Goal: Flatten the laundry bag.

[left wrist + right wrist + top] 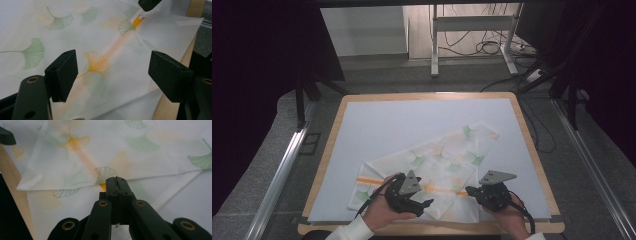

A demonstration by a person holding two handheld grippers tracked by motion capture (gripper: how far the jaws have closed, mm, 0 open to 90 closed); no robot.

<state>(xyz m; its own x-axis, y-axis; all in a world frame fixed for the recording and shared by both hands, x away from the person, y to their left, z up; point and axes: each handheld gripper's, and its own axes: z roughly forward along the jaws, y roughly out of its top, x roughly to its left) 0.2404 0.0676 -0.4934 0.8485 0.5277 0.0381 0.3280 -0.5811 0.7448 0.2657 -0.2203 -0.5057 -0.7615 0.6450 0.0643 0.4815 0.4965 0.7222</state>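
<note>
1. Right gripper view shows the right gripper with its jaws pressed together at the edge of the cloth, where the orange stripe meets the fold. Whether fabric is actually caught between them I cannot tell for certain, though it looks like a thin pinch of one layer.
2. A pinch that shallow could slip out as soon as the hand lifts or pulls, and the folded edge would drop back.
3. It may also have taken only the top layer, so a lift would peel the fold apart instead of carrying it.
4. The left gripper hovers over the cloth with its jaws spread wide and nothing between them, so nothing holds that side. If the right gripper pulls alone, the whole cloth could drag across the paper sheet and skew.
5. In the high view the cloth lies slantwise, its near part close to the front edge of the tabletop and its far corner reaching toward the back right. Any pull toward the person could take that near part over the edge.
6. The left gripper and right gripper sit near each other over the cloth, so a hasty move could make them collide.
</note>
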